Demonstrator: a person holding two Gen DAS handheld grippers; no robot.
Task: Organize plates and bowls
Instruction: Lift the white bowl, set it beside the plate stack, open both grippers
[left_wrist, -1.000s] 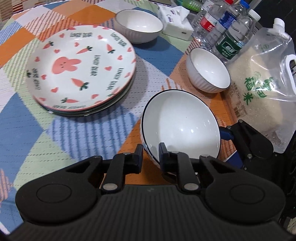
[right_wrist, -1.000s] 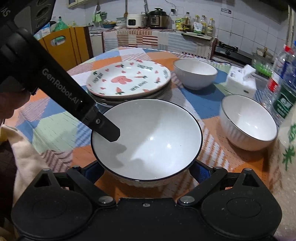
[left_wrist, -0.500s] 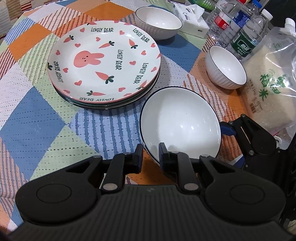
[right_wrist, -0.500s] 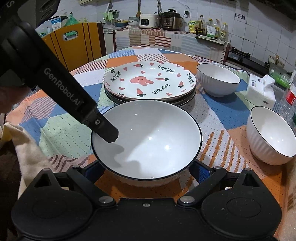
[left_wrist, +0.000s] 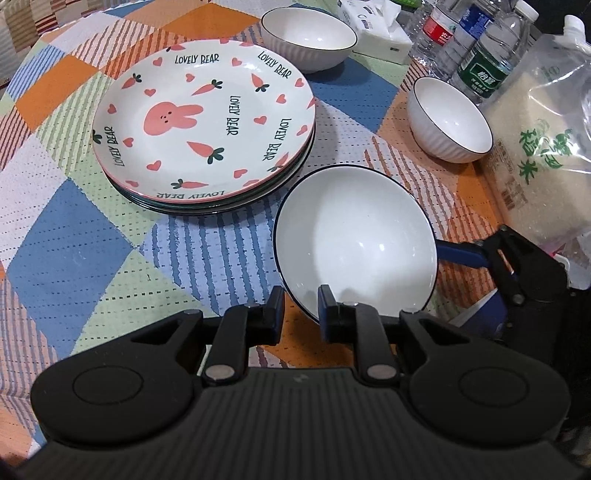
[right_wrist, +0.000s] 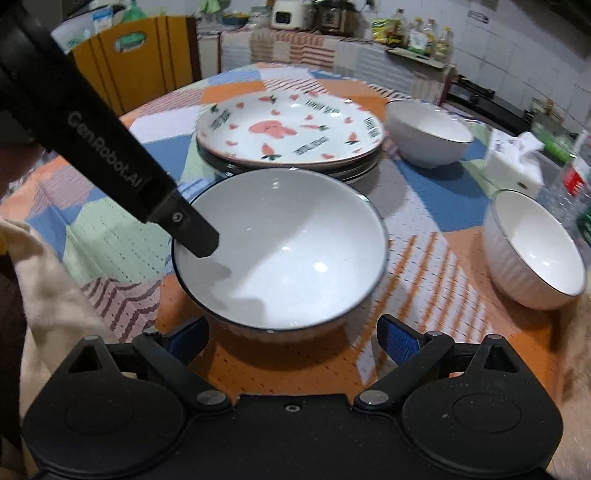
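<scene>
Currently, item one: large white bowl (left_wrist: 356, 236), dark-rimmed, my landmark, on the patchwork tablecloth (left_wrist: 85, 254). My left gripper (left_wrist: 301, 308) pinches its near rim, one finger inside the bowl, one outside, jaws nearly closed on the wall. In the right wrist view that same finger (right_wrist: 192, 236) dips over the bowl's left rim.

Item two: my right gripper (right_wrist: 291, 339), jaws spread wide, blue pads either side of the bowl's base; whether they touch the bowl I cannot tell.

Item three: stack of plates (left_wrist: 203, 125), rabbit-and-carrot print on top, just beyond the bowl, close to its far rim.

Item four: two smaller white bowls, one (left_wrist: 448, 120) beyond and right of the large bowl, one (left_wrist: 308, 40) farther off, behind the plates.

Item five: rice bag (left_wrist: 539, 147), water bottles (left_wrist: 484, 62) and tissue pack (left_wrist: 373, 26), beyond the large bowl on its right.
</scene>
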